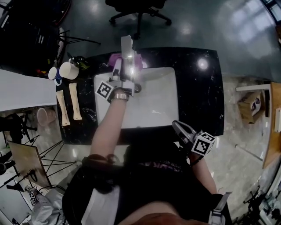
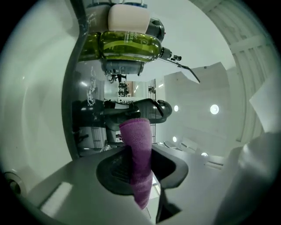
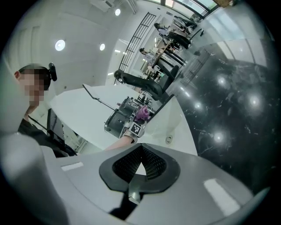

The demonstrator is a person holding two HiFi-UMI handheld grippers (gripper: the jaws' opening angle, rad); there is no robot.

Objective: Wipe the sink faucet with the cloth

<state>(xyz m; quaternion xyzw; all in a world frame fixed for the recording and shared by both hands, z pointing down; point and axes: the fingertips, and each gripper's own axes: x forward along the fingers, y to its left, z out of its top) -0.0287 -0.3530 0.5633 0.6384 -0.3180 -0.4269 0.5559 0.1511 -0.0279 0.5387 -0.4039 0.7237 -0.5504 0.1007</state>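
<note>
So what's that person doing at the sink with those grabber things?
A person is cleaning. The left gripper has its jaws shut on a purple fuzzy cloth and holds it right at the tall shiny metal faucet at the back of the white rectangular sink. The right gripper hangs near the sink's front corner, jaws shut with nothing in them.

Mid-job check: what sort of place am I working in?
Likely a lab or office mock-up, not a home bathroom: the sink sits in a freestanding black counter on open floor, with an office chair beyond it.
</note>
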